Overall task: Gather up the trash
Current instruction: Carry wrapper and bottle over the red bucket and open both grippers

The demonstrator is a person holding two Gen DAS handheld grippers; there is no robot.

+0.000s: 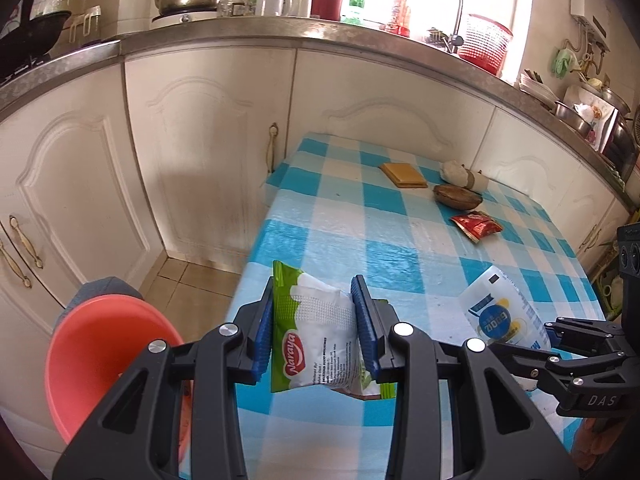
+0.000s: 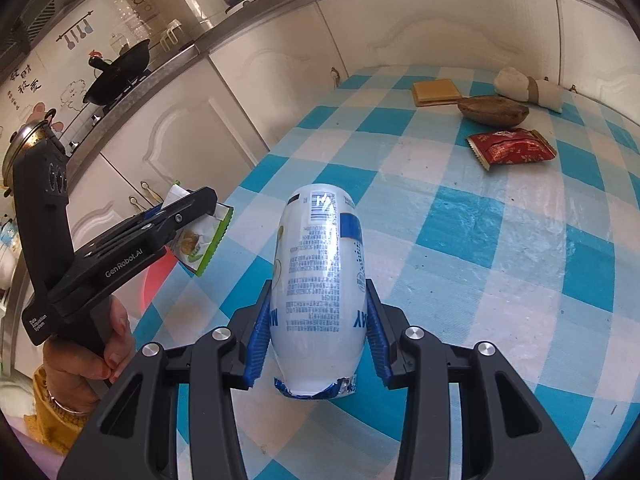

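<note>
Both wrist views look steeply down, sharing the checkered table (image 1: 360,208).

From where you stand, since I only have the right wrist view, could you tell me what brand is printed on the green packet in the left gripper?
Observer: The green and white packet reads Naraya; the left gripper is clamped on it.
Operator: Thanks. What is that pink shape beneath it?
Observer: A pink plastic basin, standing on the floor beside the table.
Operator: And is there a sink on the counter?
Observer: Yes, a curved tap stands by the window, with a red basket beside it.
</note>
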